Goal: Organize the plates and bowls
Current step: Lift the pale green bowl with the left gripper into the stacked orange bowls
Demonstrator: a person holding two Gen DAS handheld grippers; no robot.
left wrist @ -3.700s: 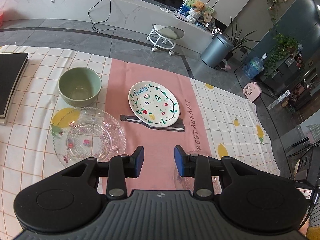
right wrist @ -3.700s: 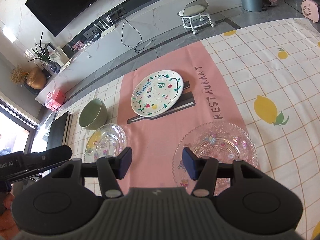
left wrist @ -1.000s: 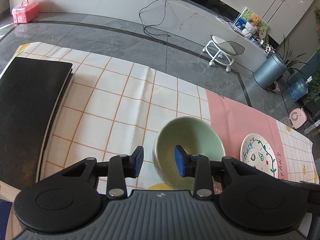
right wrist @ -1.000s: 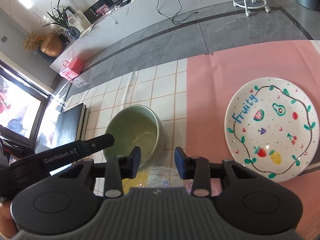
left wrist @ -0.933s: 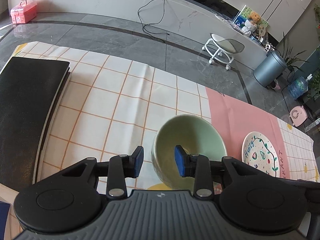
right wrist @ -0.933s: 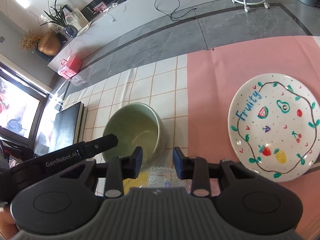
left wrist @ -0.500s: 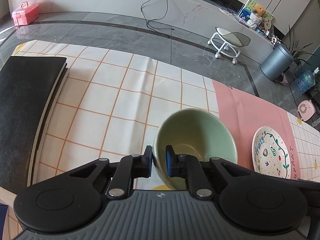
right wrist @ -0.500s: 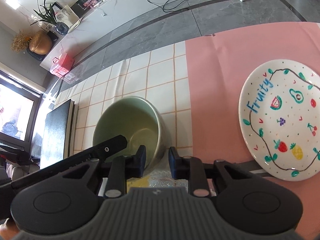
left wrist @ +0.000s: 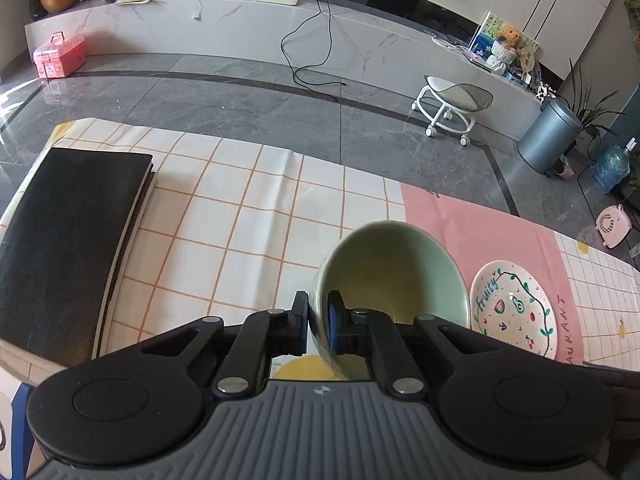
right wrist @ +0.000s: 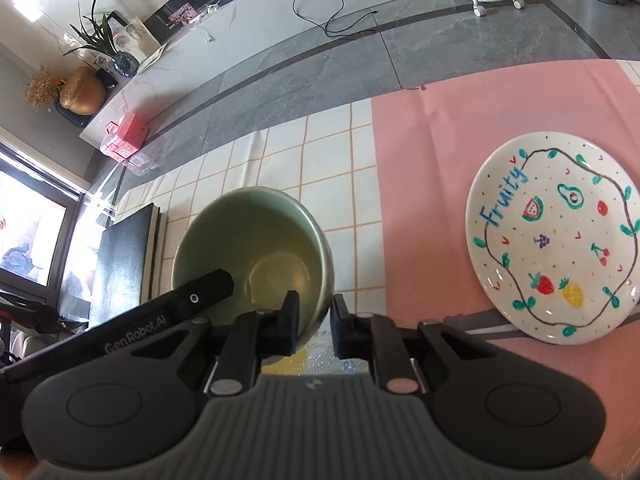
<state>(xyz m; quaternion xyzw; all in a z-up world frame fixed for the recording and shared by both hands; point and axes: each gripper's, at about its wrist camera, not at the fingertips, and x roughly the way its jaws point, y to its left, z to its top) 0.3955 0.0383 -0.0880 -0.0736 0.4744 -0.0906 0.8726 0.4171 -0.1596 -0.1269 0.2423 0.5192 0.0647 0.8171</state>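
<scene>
Left tool (left wrist: 318, 322): jaws closed on the near rim of the green bowl (left wrist: 390, 276), one pad outside the wall and one inside. In the left wrist view the bowl sits at lower centre of the frame, tilted, with its opening facing up and away from the camera.

Right tool (right wrist: 314, 322): jaws closing, with the right side of the same bowl's (right wrist: 256, 252) wall between them. One pad is inside the bowl and one outside. The outer pad shows a narrow gap to the wall, so firm contact on that side cannot be told. In the right wrist view the bowl occupies the lower centre-left of the frame. The black finger of the left tool (right wrist: 208, 286) reaches into the bowl from the lower left.

Fruit-pattern plate (right wrist: 554, 236): lies flat on the pink runner (right wrist: 420, 140), at the right of the right wrist view, well apart from the bowl. It is lettered "Fruity". In the left wrist view the plate (left wrist: 514, 310) appears at lower right, just beside the bowl's rim.

Glass plate (right wrist: 328, 354): a small part shows between the right tool's fingers, below the bowl.

Surface: covered by a checked cloth (left wrist: 224, 216). A black flat object (left wrist: 60, 240) lies at the left edge of the left wrist view.
</scene>
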